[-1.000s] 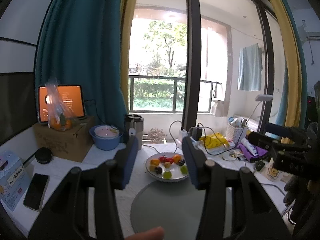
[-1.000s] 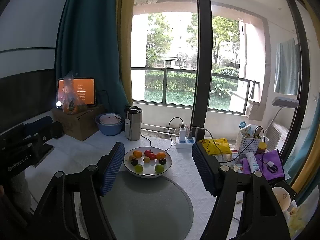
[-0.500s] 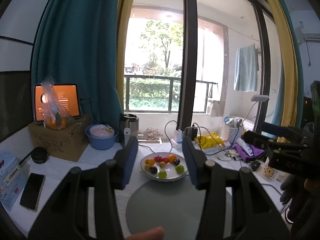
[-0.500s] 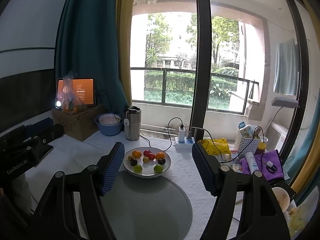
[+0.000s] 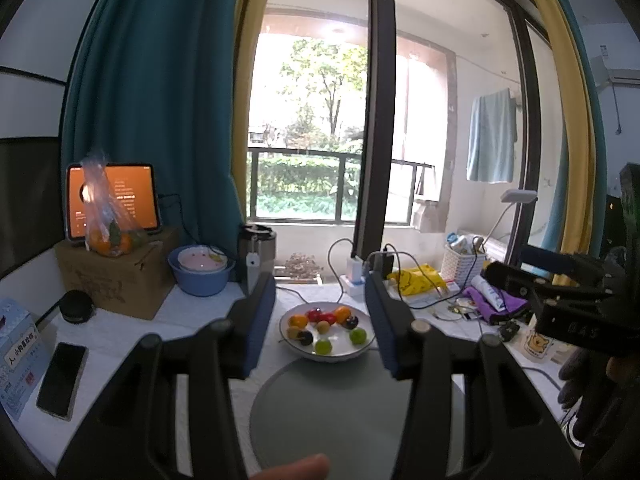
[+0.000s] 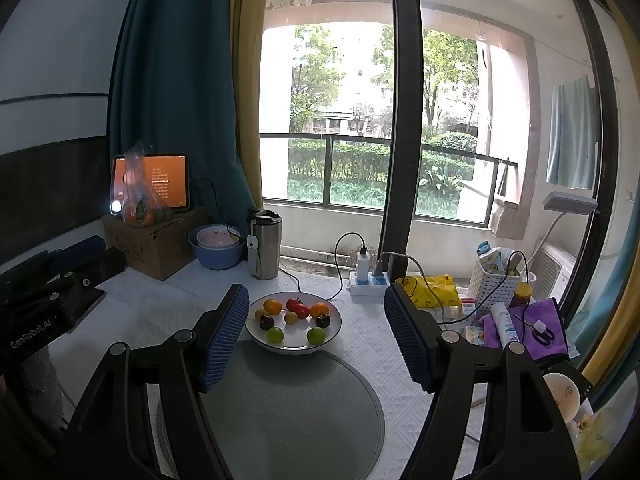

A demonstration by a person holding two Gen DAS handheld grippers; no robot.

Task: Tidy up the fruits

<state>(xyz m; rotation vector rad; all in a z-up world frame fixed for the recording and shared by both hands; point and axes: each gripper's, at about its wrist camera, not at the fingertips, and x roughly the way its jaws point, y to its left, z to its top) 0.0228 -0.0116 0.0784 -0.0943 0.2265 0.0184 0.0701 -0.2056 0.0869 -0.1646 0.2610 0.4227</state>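
Fruits [image 6: 294, 318] fill the white bowl [image 6: 334, 332].

The round gray mat [image 6: 292, 412] in front of the fruit plate [image 6: 335, 330] is partly hidden by gripper arms. On that plate, the small fruits [image 6: 296, 318] are too tiny to name. Beside the mat, a blurry fingertip [image 5: 296, 468] is cut off.
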